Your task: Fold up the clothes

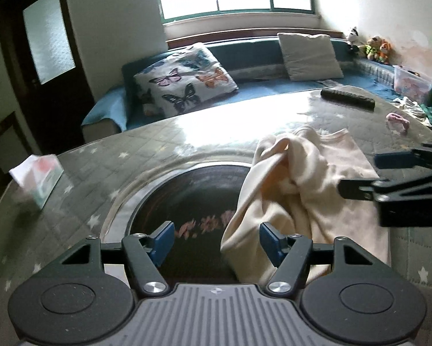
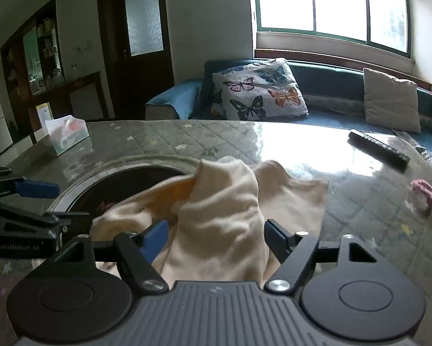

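A cream garment (image 1: 299, 184) lies crumpled on the table, its near edge hanging toward me. In the left wrist view my left gripper (image 1: 216, 238) is open, its blue pads apart, with the garment's left edge just inside the right finger. The right gripper (image 1: 360, 173) shows at the right edge, open, beside the garment. In the right wrist view my right gripper (image 2: 216, 235) is open with a bunched fold of the garment (image 2: 224, 213) between its fingers. The left gripper (image 2: 37, 199) shows at the left edge, open.
The table (image 1: 129, 155) has a grey quilted star-pattern cover under glass, with a dark round inset (image 1: 187, 201) in the middle. A tissue box (image 1: 40, 178), a black remote (image 1: 348, 96) and a pink hair tie (image 1: 397, 119) lie on it. A blue sofa (image 1: 244, 54) with cushions stands behind.
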